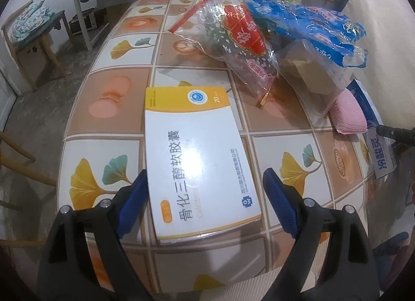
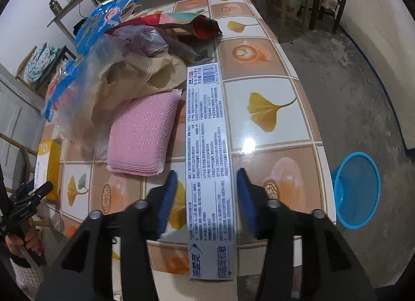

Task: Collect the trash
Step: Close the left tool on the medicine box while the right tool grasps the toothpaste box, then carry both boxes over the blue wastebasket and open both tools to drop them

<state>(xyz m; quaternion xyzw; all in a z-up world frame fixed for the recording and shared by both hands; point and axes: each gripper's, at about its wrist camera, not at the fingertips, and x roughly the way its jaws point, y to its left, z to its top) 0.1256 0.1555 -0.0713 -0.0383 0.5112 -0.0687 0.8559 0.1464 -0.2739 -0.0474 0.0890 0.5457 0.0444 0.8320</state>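
Straddling the white-and-yellow medicine box (image 1: 197, 155), the left hand-held gripper (image 1: 205, 192) stands wide open; its blue pads flank the near end of the box, the left pad just beside the box edge, the right pad apart from it. The box lies flat on the tiled counter (image 1: 109, 109). The right hand-held gripper (image 2: 207, 194) is partly open over a long grey toothpaste box (image 2: 207, 150); both pads stand clear of its sides and nothing is gripped. That box lies flat, its near end overhanging the counter edge. A pink cloth (image 2: 142, 132) lies just beside it on the left. Behind are heaped a clear bag (image 2: 85, 88), blue wrappers (image 2: 103, 23) and a red-printed packet (image 1: 243, 31). A blue basket (image 2: 356, 189) stands on the floor to the right.
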